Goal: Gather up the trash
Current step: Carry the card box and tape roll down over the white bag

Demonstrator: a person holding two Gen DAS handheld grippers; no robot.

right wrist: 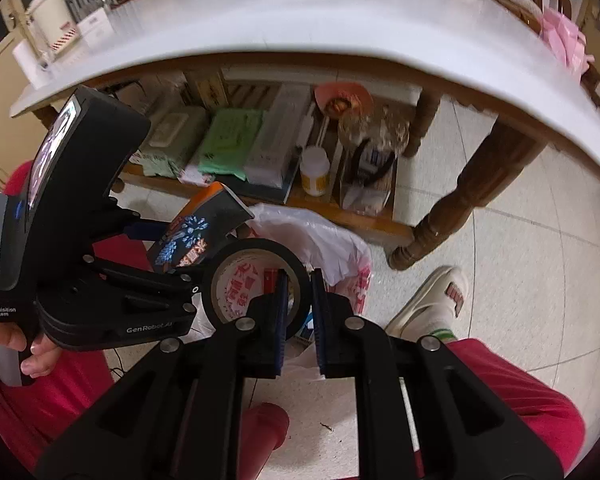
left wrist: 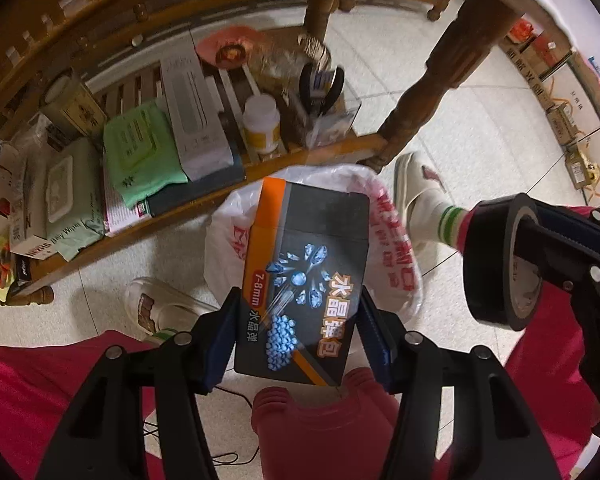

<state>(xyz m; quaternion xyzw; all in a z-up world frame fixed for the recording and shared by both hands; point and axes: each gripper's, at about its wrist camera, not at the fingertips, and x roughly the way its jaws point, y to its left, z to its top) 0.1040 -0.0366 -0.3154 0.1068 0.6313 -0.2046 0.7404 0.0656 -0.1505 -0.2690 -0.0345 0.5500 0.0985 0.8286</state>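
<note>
The left tool (left wrist: 298,332) is clamped on a dark box (left wrist: 304,280) with an orange edge band and blue crystal artwork; its two pads press the box's long side faces near the lower end. The box hangs directly above the open mouth of a white plastic bag (left wrist: 396,248) with red print, which stands on the tiled floor (left wrist: 480,120) between the person's two slippered feet. In the right wrist view the same box (right wrist: 196,232) appears tilted, its orange end pointing up and away, beside the bag (right wrist: 320,240).

The right tool (right wrist: 298,312) is clamped on a black tape roll (right wrist: 256,280): one finger (right wrist: 280,320) passes inside the roll's core, and the other finger lies against the outer face, so the roll's wall is pinched between them. In the left wrist view the tape roll (left wrist: 496,264) is held at the right of the bag, just outside its rim, with the right tool (left wrist: 556,240) behind it.

Beyond the bag, a wooden shelf (left wrist: 332,152) under the table (right wrist: 340,28) carries a green packet (left wrist: 140,152), a white bottle (left wrist: 262,122) and pliers (left wrist: 322,84).
</note>
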